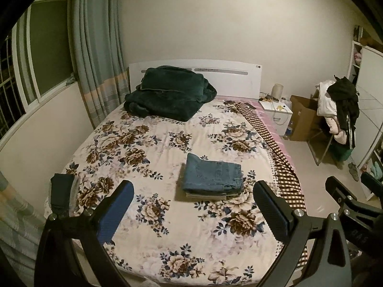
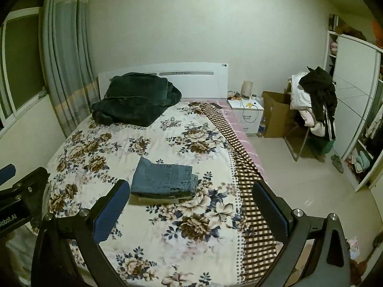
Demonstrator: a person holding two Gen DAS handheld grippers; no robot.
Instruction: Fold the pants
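Note:
Blue denim pants (image 1: 213, 175) lie folded into a compact rectangle on the floral bedspread (image 1: 148, 143), on top of a lighter folded garment (image 1: 205, 195). They also show in the right wrist view (image 2: 165, 179). My left gripper (image 1: 194, 205) is open and empty, held above the bed's near part, short of the pants. My right gripper (image 2: 191, 205) is open and empty, also back from the pants. The right gripper shows at the right edge of the left wrist view (image 1: 352, 201).
A dark green blanket (image 1: 167, 93) is heaped by the white headboard (image 1: 229, 76). A small dark folded item (image 1: 62, 189) lies at the bed's left edge. A nightstand (image 1: 277, 112), cardboard box (image 1: 304, 119) and chair piled with clothes (image 1: 340, 110) stand right of the bed.

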